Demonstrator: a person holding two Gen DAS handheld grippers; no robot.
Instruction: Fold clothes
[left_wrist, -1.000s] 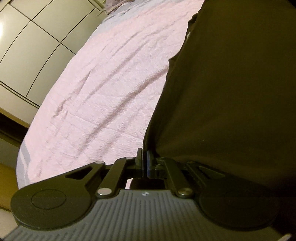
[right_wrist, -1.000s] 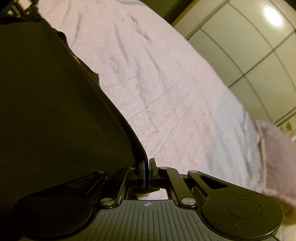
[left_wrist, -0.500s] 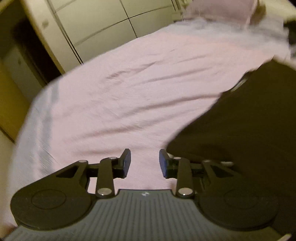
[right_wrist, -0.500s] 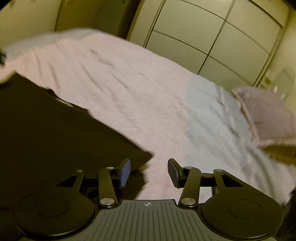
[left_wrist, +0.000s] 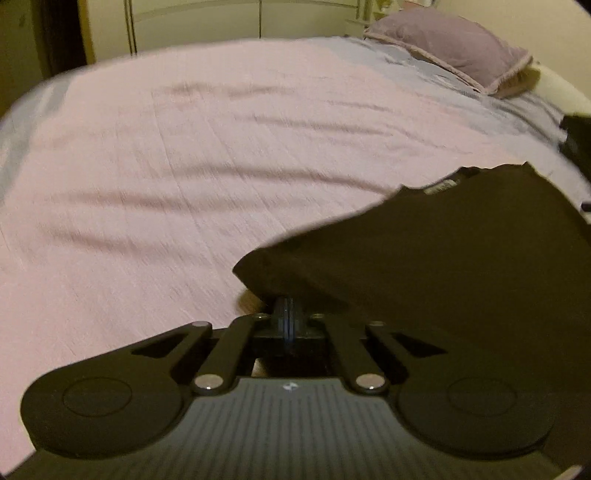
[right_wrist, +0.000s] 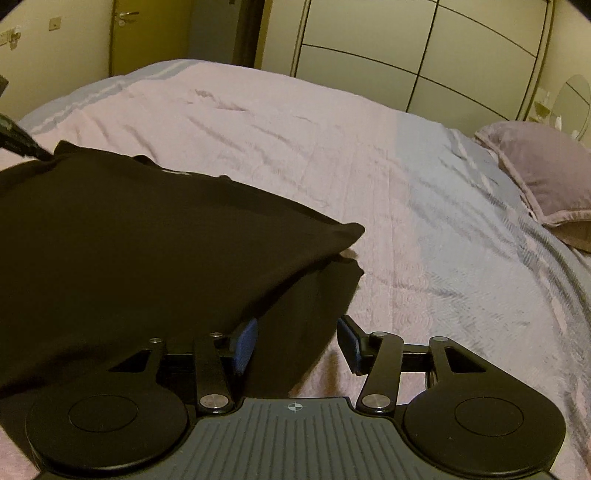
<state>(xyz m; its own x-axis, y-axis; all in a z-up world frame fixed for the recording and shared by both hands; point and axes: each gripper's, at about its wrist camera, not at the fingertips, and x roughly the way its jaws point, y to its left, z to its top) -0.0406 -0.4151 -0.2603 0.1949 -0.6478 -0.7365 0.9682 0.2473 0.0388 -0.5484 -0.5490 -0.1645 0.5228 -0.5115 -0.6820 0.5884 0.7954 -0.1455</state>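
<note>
Shirt (right_wrist: 122, 236) lies left of the right gripper (right_wrist: 297, 341), whose jaws have opened and grip nothing; left gripper (left_wrist: 289, 318) has just pinched shut at its near corner.

A wide bed (right_wrist: 332, 155) carries everything here. It is covered by a pink bedspread (left_wrist: 192, 177) creased in long shallow wrinkles, with a pale grey-blue band along the foot edge and a broader grey-blue stretch towards the head. At the head end a mauve pillow (right_wrist: 546, 173) lies on that grey-blue part, its frilled edge turned towards the middle of the bed. A black garment (right_wrist: 140, 236) lies on the pink spread near its front edge, folded over on itself, a small label showing at its neckline and one corner lifted clear of the cover.
</note>
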